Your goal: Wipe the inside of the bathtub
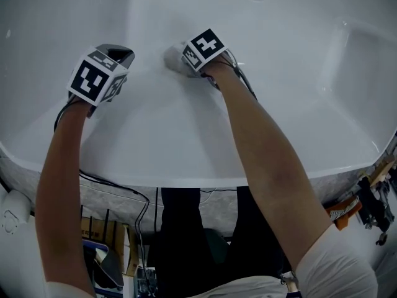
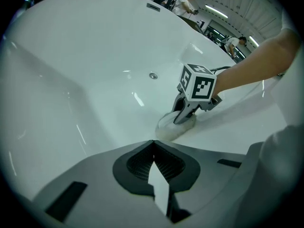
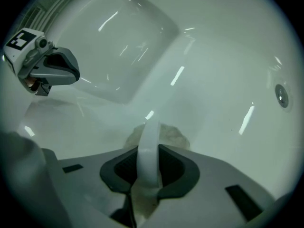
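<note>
Your right gripper pinches the cloth against the bathtub wall, near your side. Your left gripper hangs beside it, jaws pressed together on nothing. No wiped patch shows, so most of the tub likely remains.

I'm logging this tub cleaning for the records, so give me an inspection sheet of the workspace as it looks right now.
Surface: white bathtub, glossy, no dirt visible.
Job's things: pale cloth pressed on the tub's inner wall.
Clutter: nothing seen.
Grippers: right gripper jaws shut on the cloth; left gripper jaws together, empty.
Cables: black cable trailing from the right gripper.
Surroundings: people standing beyond the tub.
</note>
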A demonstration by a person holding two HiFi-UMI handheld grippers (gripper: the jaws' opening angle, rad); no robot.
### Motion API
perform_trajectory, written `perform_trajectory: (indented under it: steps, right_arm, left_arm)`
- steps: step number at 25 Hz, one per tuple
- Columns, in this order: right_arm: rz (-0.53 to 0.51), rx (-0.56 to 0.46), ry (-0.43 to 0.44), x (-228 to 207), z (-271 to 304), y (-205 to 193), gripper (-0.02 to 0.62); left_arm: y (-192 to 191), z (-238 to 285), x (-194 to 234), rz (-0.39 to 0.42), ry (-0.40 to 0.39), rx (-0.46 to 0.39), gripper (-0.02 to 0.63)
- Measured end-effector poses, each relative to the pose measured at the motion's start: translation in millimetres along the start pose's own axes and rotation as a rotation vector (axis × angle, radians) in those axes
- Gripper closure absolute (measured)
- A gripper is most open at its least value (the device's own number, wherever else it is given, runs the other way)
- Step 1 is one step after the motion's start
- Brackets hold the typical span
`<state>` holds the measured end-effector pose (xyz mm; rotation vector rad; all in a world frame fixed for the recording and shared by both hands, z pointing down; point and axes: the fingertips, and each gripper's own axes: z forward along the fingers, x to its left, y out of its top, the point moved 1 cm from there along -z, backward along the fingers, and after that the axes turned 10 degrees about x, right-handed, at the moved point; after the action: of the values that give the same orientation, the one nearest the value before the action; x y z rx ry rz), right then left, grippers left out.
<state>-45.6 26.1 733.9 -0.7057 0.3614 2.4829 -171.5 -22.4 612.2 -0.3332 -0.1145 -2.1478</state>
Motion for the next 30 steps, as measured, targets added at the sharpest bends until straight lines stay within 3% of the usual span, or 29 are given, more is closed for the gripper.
perform_trajectory:
  steps: [5,11,25,30]
  right_arm:
    - [-0.065,0.007,-0.005,32.1,14.6,32.5,0.500]
    - [-0.088,-0.017,0.011,38.4,18.6,60.1,0.500]
    - [-0.171,-0.091,0.034,98.9,55.7,129.3,0.500]
    - [-0.201,-0.132,0.058,120.2,59.7,148.0,0.500]
  left_arm:
    - [-30.3,-15.5,26.2,-0.038,0.013,-0.006,0.595]
    - [-25.6,-30.7,43.7,-0.069,0.035,-0.036,0.595]
    - [-60.5,-74.9,50.2,-0.154,0.027,-0.118,0.595]
    - [-74.9,-102.3,61.2,-0.187,0.070,-0.135,0.595]
